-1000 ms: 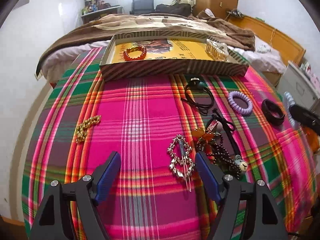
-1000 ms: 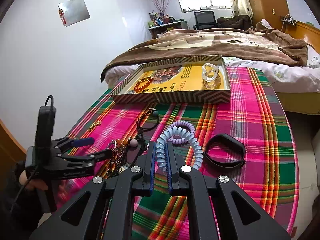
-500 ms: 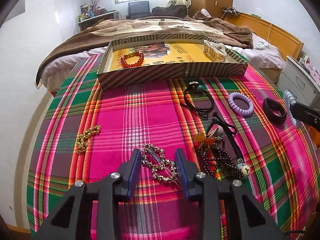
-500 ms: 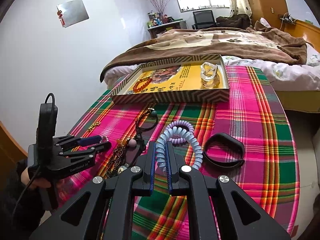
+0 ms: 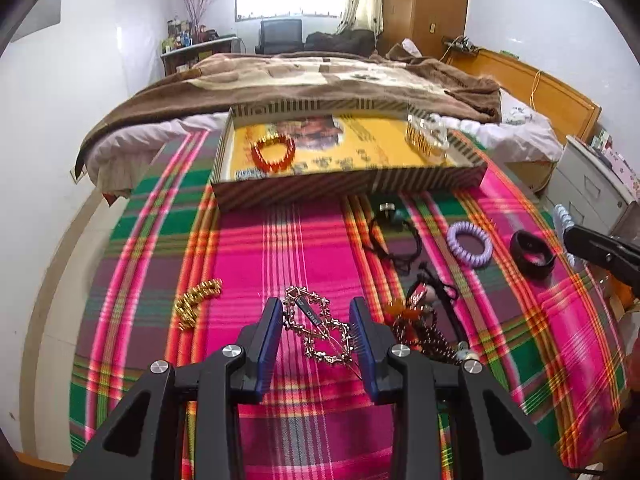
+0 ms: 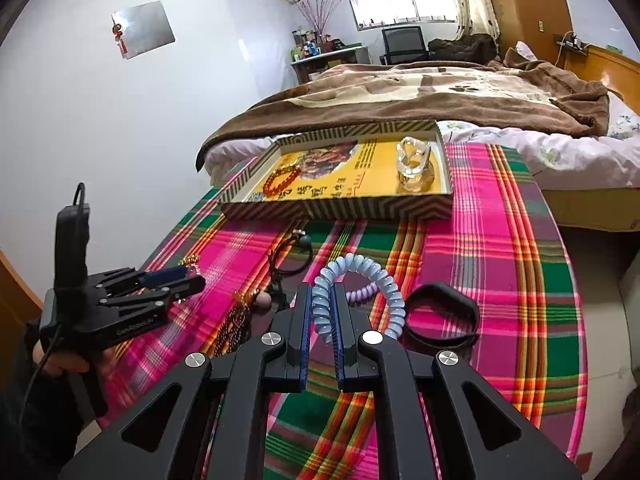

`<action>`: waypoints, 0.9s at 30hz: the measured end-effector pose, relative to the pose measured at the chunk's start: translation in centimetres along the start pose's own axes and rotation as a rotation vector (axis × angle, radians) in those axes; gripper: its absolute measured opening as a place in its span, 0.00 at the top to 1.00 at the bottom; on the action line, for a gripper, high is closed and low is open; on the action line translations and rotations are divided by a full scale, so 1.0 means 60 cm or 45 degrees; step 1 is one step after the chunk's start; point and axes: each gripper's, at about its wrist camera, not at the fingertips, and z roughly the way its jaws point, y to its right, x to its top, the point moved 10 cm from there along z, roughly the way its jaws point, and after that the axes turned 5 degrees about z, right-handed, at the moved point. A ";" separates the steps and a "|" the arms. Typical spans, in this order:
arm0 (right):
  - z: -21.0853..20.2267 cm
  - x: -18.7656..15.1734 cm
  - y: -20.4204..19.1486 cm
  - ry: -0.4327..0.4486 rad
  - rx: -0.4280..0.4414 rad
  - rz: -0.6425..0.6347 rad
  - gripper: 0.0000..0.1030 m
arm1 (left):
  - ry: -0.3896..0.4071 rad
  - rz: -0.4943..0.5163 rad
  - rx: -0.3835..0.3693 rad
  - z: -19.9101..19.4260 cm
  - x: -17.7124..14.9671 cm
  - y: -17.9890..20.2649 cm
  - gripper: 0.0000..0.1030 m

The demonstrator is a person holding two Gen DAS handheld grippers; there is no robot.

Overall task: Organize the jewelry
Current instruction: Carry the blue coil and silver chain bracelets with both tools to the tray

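Your left tool point(image 5: 316, 326) clasps the silver brooch point(image 5: 318, 330) just above the counter point(image 5: 260, 256), your right tool point(image 6: 320, 320) pinches the blue coil tie point(image 6: 360, 280), and the striped tray point(image 5: 348, 190) lies straight ahead of both.

Bed: brown blanket point(image 6: 420, 92) lay spread over it.
Far wall: office chair point(image 6: 404, 42) stood below window point(image 6: 400, 4).
Cloth: plaid tablecloth point(image 5: 280, 248) covered table.
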 end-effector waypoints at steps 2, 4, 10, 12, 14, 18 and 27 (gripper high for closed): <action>-0.003 0.007 -0.002 0.009 -0.004 -0.006 0.91 | 0.017 0.000 0.001 -0.008 0.012 -0.003 0.66; -0.005 0.018 -0.003 0.019 -0.010 -0.012 0.91 | 0.035 -0.002 0.000 -0.017 0.025 -0.006 0.66; -0.007 0.062 -0.006 0.056 -0.025 -0.038 0.91 | 0.091 0.023 0.014 -0.036 0.075 -0.015 0.66; -0.003 0.083 -0.007 0.069 -0.038 -0.061 0.91 | 0.103 0.039 0.018 -0.038 0.090 -0.016 0.66; 0.005 0.102 -0.006 0.079 -0.047 -0.069 0.91 | 0.113 0.045 0.018 -0.036 0.108 -0.018 0.66; 0.027 0.142 -0.004 0.092 -0.058 -0.077 0.91 | 0.144 0.040 0.011 -0.029 0.147 -0.026 0.66; 0.112 0.208 0.014 0.046 -0.101 -0.100 0.91 | 0.168 0.003 -0.027 0.020 0.212 -0.046 0.66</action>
